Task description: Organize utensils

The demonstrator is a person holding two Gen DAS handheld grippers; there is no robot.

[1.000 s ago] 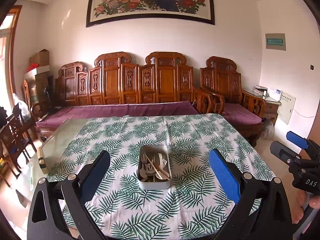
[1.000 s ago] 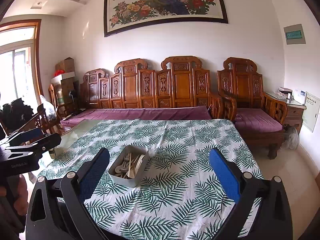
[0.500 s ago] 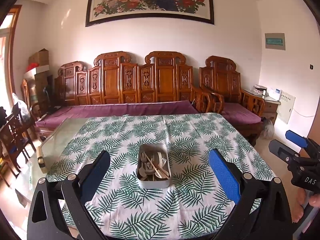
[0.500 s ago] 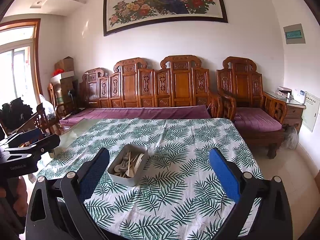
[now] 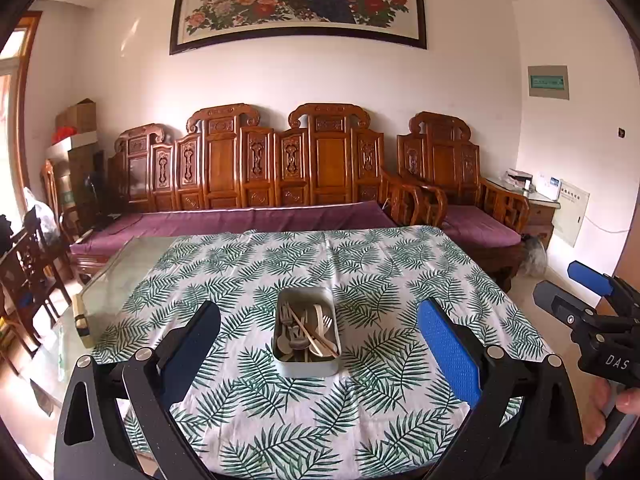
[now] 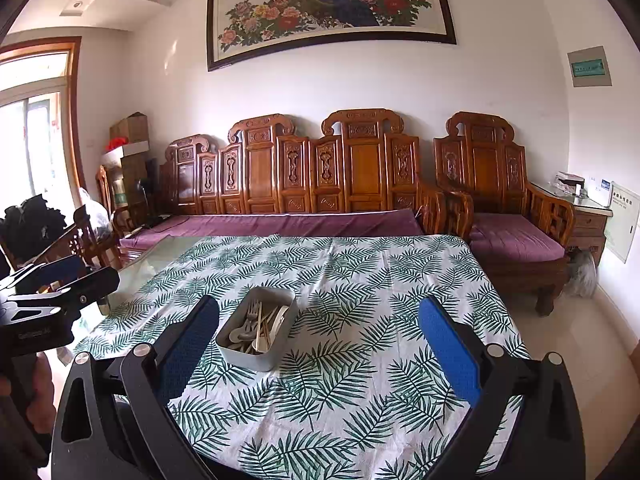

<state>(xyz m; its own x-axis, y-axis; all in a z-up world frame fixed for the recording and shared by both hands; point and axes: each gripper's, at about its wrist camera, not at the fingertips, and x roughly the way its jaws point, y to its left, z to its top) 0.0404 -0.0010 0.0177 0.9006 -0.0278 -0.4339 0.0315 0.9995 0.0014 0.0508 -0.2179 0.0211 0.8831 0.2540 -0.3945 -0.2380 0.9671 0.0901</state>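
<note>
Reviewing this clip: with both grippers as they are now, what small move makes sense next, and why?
Probably lower the left gripper toward the grey rectangular metal tin of mixed forks, spoons and chopsticks. Both grippers are open and empty, the tin sits centred between the left one's fingers, and nothing has been sorted out yet.

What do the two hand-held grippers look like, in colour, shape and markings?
The left gripper and the right gripper look alike: black angular frames with silver screw heads and two long fingers faced with blue dimpled pads. Seen from the side, the right one bears white letters "DAS"; the left one's lettering is too small to read. No cables or sleeves are visible.
</note>
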